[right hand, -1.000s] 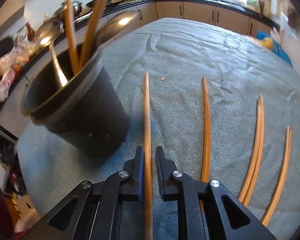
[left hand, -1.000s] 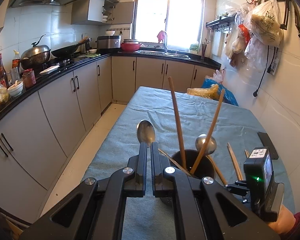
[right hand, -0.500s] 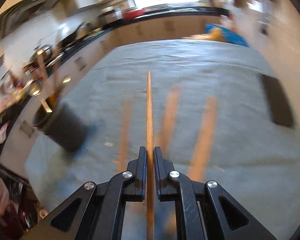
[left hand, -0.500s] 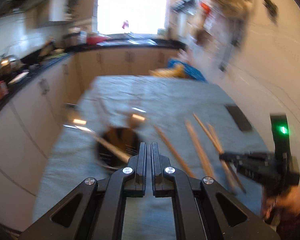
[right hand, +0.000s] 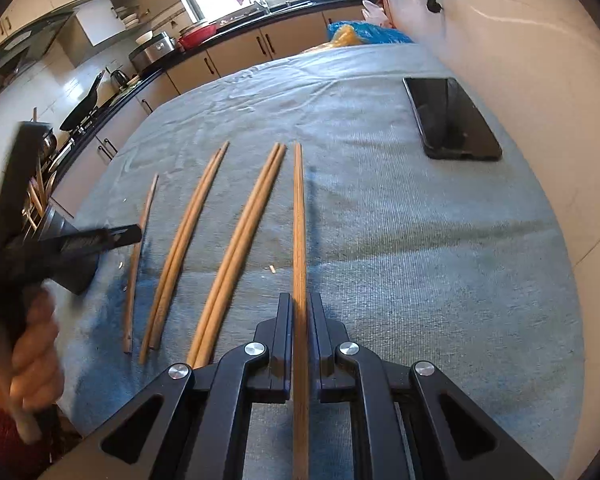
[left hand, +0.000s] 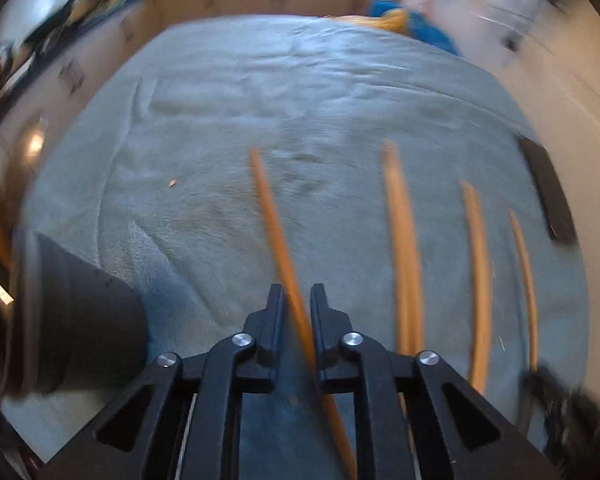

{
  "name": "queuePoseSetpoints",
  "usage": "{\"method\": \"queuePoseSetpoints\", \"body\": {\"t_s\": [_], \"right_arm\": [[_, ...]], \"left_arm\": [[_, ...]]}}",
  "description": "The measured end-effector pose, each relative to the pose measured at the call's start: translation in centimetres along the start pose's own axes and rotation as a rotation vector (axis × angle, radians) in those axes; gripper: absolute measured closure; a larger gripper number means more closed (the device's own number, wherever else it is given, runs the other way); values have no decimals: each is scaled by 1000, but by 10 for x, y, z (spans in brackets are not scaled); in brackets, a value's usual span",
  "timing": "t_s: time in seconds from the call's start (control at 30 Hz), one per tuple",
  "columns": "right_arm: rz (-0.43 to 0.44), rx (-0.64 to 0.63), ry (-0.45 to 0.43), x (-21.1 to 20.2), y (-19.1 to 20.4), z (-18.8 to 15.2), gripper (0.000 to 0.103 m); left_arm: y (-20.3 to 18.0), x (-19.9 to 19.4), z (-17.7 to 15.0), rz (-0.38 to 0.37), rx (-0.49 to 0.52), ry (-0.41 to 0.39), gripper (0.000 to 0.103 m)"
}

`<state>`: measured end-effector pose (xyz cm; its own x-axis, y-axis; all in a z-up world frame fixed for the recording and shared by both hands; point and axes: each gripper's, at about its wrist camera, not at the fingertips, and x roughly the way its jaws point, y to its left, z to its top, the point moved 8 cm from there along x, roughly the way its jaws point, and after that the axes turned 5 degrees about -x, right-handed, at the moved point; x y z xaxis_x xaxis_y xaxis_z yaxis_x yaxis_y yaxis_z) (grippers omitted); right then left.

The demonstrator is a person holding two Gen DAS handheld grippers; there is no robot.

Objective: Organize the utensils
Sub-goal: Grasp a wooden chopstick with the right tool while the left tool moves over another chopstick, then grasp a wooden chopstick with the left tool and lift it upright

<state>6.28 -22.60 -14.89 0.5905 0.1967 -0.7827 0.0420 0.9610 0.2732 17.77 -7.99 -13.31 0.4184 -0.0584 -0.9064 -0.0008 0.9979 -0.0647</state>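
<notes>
The grey-clothed surface [right hand: 420,240] is carrying a black utensil pot [left hand: 80,316] at its left, with the left tool [left hand: 296,300] just opening astride one loose chopstick [left hand: 272,216] right of the pot while the right tool [right hand: 300,308] is clamping another chopstick [right hand: 299,216] farther right.

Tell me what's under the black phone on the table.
The phone lies flat on the blue-grey cloth, and only cloth shows around its edges. Anything directly beneath it is covered, and so is the tabletop under the cloth.
</notes>
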Motion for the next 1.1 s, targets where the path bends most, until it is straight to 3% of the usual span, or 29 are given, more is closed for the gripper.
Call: {"method": "queuePoseSetpoints", "body": {"t_s": [0.23, 0.3, 0.67, 0.77, 0.93, 1.03, 1.1], "right_arm": [[35, 12, -6, 5, -2, -2, 95], [44, 14, -12, 5, -2, 0, 95], [61, 14, 23, 10, -5, 0, 94], [70, 6, 32, 7, -6, -1, 93], [74, 39, -27, -9, -19, 5, 89], [99, 58, -56, -18, -24, 9, 80], [111, 57, -66, -21, -23, 9, 80]], "left_arm": [[20, 18, 35, 135, -125, 5, 84], [21, 22, 41, 121, -138, 15, 84], [17, 3, 56, 194, -101, -66, 70], [19, 2, 60, 192, -97, -59, 70], [21, 9, 62, 240, -96, -36, 70], [22, 15, 66, 267, -98, -29, 70], [21, 23, 67, 274, -93, -10, 70]]}}
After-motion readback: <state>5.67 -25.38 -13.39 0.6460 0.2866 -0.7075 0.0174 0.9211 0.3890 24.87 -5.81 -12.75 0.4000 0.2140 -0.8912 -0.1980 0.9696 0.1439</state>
